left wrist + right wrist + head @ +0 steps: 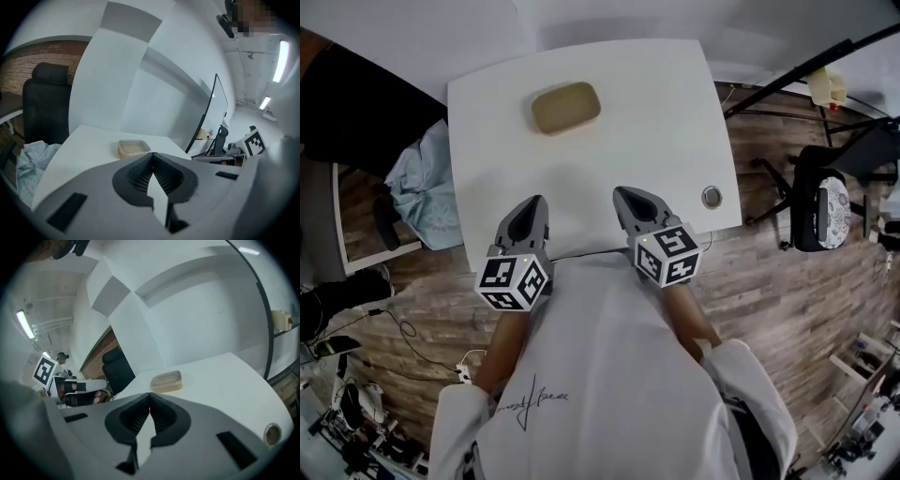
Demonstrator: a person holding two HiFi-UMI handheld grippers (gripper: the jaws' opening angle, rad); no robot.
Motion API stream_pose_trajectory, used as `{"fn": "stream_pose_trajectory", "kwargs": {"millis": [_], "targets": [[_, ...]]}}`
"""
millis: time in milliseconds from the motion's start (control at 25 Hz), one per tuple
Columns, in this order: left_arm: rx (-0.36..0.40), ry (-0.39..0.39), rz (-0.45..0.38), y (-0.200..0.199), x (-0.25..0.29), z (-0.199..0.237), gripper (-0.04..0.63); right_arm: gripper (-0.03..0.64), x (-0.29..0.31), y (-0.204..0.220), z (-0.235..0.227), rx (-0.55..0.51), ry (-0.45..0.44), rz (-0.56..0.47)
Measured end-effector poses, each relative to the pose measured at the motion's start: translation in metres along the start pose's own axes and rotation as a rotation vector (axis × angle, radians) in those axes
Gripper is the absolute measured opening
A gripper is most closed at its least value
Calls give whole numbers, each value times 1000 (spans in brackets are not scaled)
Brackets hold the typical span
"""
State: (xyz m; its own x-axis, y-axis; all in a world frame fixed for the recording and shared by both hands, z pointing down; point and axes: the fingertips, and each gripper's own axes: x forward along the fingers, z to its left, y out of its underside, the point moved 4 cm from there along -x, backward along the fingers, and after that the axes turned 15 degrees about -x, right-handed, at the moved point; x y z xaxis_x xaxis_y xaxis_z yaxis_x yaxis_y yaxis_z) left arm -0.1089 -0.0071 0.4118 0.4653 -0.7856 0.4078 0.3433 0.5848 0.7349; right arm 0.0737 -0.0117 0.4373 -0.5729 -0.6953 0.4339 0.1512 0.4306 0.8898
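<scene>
A shallow tan lidded container [566,107] lies on the white table [656,141] near its far edge; it also shows as the tan container [133,148] and the tan container [166,381] in the gripper views. My left gripper [537,201] hovers over the table's near edge, jaws shut with nothing between them. My right gripper [622,192] is beside it, also shut and empty. Both tips point toward the container, well short of it. The left gripper [152,154] and right gripper [150,394] show their tips meeting.
A round cable grommet [712,197] sits in the table's near right corner. A light blue cloth [427,187] lies on a seat left of the table. A black chair [820,202] and a lamp arm [806,66] stand on the right over the wooden floor.
</scene>
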Motion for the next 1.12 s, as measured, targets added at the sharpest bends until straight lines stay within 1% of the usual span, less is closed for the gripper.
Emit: {"fn": "stream_pose_trajectory", "kwargs": {"millis": [120,320,520,920,1120], "targets": [[5,-22,-4,0,-3,2,8,8,8,2,-2,31,-23,-9],[29,-31,10,-2,-4,2,8,8,23,1,-9,66,-73,-21],[4,-61,17,-4,0,7,8,8,37,1,-19,83,-92,-3],[-24,-67,71,1,18,6,8,8,59,10,-47,189,-64,17],[-39,-77,82,-2,22,10,8,8,73,9,-55,219,-63,16]]}}
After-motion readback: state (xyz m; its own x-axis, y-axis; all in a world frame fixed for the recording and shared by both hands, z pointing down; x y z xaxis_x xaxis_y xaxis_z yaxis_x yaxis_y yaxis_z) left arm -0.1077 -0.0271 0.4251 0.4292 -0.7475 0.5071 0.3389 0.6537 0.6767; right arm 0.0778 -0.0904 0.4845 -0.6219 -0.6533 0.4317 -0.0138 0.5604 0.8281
